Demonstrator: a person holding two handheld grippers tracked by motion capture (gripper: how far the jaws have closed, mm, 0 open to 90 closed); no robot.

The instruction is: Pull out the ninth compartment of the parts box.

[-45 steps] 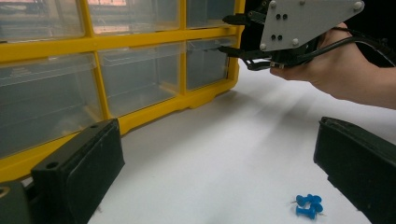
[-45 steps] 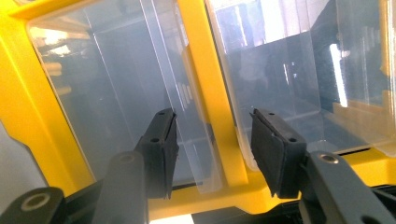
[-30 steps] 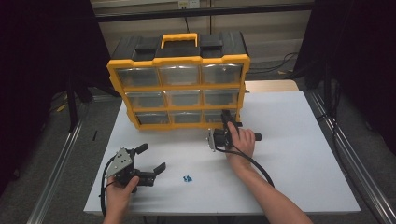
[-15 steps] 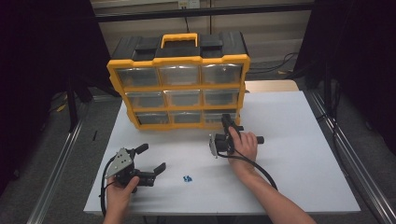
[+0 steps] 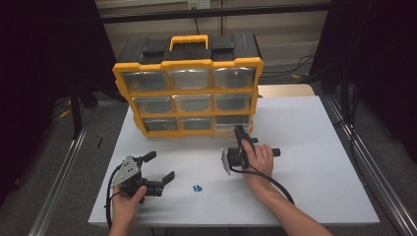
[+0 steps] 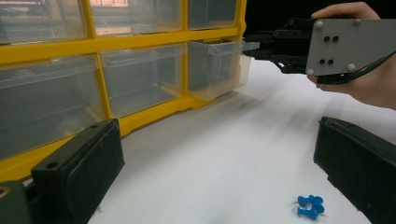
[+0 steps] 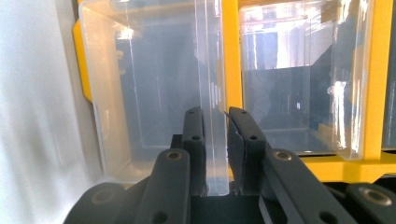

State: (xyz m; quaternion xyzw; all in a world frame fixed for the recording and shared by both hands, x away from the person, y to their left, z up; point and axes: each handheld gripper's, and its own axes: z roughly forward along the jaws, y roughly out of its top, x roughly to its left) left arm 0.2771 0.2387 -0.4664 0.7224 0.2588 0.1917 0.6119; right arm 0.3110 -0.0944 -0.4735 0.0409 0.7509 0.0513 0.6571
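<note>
**Right tool on bottom-right drawer lip, drawer partly out**

Right tool (image 5: 239, 133) is clamped narrow on the front lip of the clear drawer (image 6: 217, 65), bottom-right slot of the yellow organizer (image 5: 189, 91) standing at the back of the tabletop (image 5: 314, 162). The drawer already sticks out of its slot a little. Left tool (image 5: 160, 167) rests on the tabletop near the front left, jaws wide, nothing between them. Blue pushpins (image 5: 197, 188) lie on the tabletop between the two hands, just beside the left tool.

Doing the step well, as a judgement:
- Pull straight along the slot axis, level. A sideways or upward tug will likely bind the drawer in the frame.
- Lip is thin plastic, so the grip should stay centred on it and no tighter than needed.
- Stop before the drawer leaves the frame, or support it.
- The organizer is freestanding; a hard pull may drag or tip it.

View differences:
- Right gripper view shows the lip (image 7: 212, 135) sandwiched between both pads, which confirms the grip.
- Left gripper view shows from the side how far the drawer projects, and the pins (image 6: 309, 206) as a small cluster.
- High view gives the layout and which slot it is.
</note>
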